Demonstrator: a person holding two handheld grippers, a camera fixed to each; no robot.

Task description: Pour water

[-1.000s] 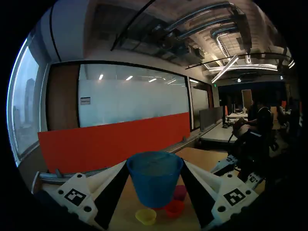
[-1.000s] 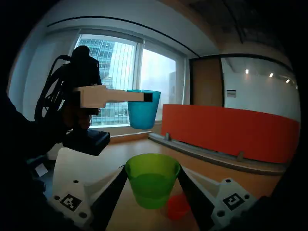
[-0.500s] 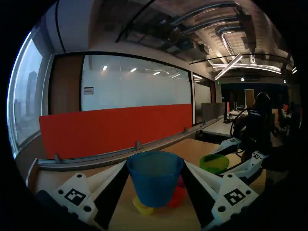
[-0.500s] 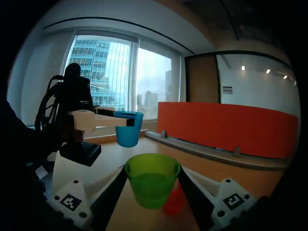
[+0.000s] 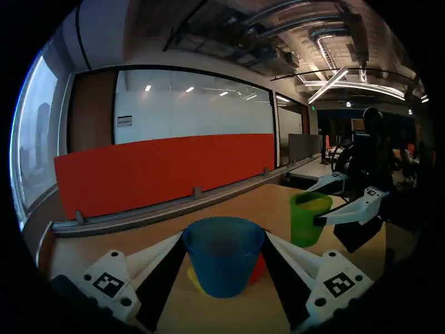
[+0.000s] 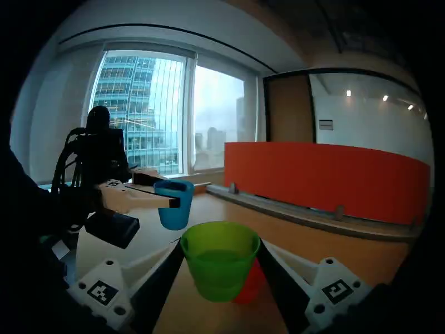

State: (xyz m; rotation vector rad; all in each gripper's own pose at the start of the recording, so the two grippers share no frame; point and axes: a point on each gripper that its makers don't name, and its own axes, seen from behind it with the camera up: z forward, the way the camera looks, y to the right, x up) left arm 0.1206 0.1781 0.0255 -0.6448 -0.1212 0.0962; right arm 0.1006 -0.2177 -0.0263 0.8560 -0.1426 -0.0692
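In the left gripper view my left gripper is shut on a blue cup, held upright above the wooden table. Behind the blue cup peek a yellow cup and a red cup. In the right gripper view my right gripper is shut on a green cup with liquid inside, upright. A red cup sits just behind it. The green cup and right gripper appear at right in the left gripper view; the blue cup and left gripper at left in the right gripper view.
An orange partition with a metal rail runs along the table's far edge. Large windows stand beyond the left gripper in the right gripper view. A person's dark sleeve holds the left gripper. Office desks lie in the distance.
Both grippers have come down toward the table with their cups. The blue cup has dropped from window height to near the green cup's level, and the two cups are closer together.
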